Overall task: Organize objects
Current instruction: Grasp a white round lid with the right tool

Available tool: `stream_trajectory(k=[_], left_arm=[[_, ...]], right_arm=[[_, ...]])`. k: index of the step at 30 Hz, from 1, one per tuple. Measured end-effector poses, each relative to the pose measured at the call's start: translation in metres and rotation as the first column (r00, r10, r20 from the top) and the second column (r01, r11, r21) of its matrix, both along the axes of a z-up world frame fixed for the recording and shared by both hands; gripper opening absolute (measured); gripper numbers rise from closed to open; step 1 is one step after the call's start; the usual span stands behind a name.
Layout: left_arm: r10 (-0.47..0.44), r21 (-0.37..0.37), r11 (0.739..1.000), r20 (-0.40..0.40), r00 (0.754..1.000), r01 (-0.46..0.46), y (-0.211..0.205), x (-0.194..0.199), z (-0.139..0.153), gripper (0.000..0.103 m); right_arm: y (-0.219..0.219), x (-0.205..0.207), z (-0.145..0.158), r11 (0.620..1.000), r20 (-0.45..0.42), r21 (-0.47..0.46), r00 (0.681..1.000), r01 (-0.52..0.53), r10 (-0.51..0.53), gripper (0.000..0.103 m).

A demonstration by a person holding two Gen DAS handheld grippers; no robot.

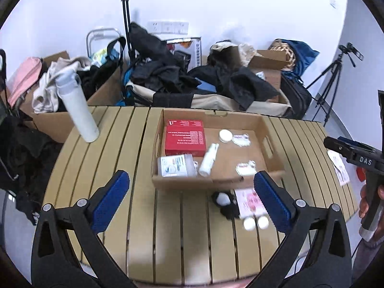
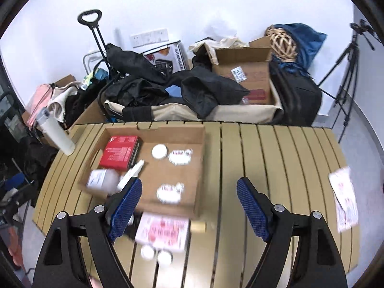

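**Both grippers spread wide above the slatted table, nothing held**

The left gripper (image 1: 192,192) hangs with its blue-padded jaws far apart and empty. Between its fingers, on the tan slatted table (image 1: 108,144), lie a pink-and-white printed packet (image 1: 249,201), two small white round caps (image 1: 255,222) just in front of it, and a black item with a white ball on it (image 1: 224,201) beside the packet. Just beyond them stands the shallow brown cardboard box (image 1: 271,129). Inside it are a flat red carton (image 1: 185,137), a clear labelled plastic container (image 1: 176,166), a white spray bottle (image 1: 209,159) lying on its side, a round white lidded jar (image 1: 225,135) and two white printed sachets (image 1: 241,139).

The right gripper (image 2: 189,206) is likewise wide open and empty, above the box's near right corner; the pink packet lies low between its fingers, nearer the left one.

The left view alone shows the right gripper's black body from the side, in the person's hand (image 1: 370,201). The right view shows more plainly a second pink-printed sheet (image 2: 344,198) near the table's right edge. A tall white insulated bottle (image 1: 78,106) stands at the table's far left corner.
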State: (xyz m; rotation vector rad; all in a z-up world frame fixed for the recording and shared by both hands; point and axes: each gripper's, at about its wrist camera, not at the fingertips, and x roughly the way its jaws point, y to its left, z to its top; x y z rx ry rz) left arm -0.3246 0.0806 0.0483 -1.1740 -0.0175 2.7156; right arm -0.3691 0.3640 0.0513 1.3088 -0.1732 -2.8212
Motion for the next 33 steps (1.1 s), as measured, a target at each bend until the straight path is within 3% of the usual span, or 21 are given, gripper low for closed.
stream_trajectory(k=[4, 7, 12, 15, 18, 20, 22, 25, 33], left_arm=[[-0.002, -0.009, 1.0, -0.03, 1.0, 0.002, -0.004, 0.048, 0.009, 0.103], [-0.011, -0.016, 1.0, -0.022, 1.0, 0.011, -0.011, 0.102, -0.004, 0.103], [-0.096, 0.015, 0.995, -0.004, 0.995, 0.096, -0.018, 0.184, -0.04, 0.103], [-0.104, 0.03, 0.994, 0.051, 0.993, 0.103, -0.016, 0.2, -0.062, 0.103], [-0.067, -0.004, 0.998, 0.099, 0.993, 0.068, -0.011, 0.193, -0.074, 0.103], [-0.045, 0.031, 0.999, 0.097, 0.994, 0.042, -0.014, 0.188, -0.078, 0.103], [-0.048, 0.06, 0.997, 0.106, 0.993, 0.042, -0.015, 0.184, -0.085, 0.103], [-0.042, 0.043, 0.998, 0.127, 0.991, 0.037, -0.011, 0.178, -0.1, 0.103], [-0.108, -0.02, 0.994, 0.036, 0.993, 0.109, 0.035, 0.115, -0.139, 0.097]], right_arm=[[-0.003, 0.067, 0.009, 1.0, -0.039, 0.011, 0.999, -0.011, 0.011, 0.085], [-0.012, 0.126, 0.003, 0.999, -0.062, 0.033, 0.997, -0.032, 0.034, 0.085], [-0.036, 0.226, -0.03, 0.992, -0.093, -0.016, 0.988, -0.123, 0.121, 0.085], [-0.044, 0.26, -0.06, 0.989, -0.064, -0.092, 0.992, -0.113, 0.107, 0.085], [-0.049, 0.268, -0.08, 0.985, -0.026, -0.125, 0.993, -0.121, 0.118, 0.085], [-0.053, 0.269, -0.085, 0.99, -0.005, -0.087, 0.994, -0.108, 0.108, 0.085], [-0.052, 0.274, -0.085, 0.994, -0.026, -0.061, 0.995, -0.094, 0.093, 0.085], [-0.054, 0.272, -0.088, 0.995, -0.047, -0.03, 0.994, -0.097, 0.096, 0.084], [-0.058, 0.216, -0.131, 0.994, 0.03, 0.013, 0.993, -0.113, 0.112, 0.084]])
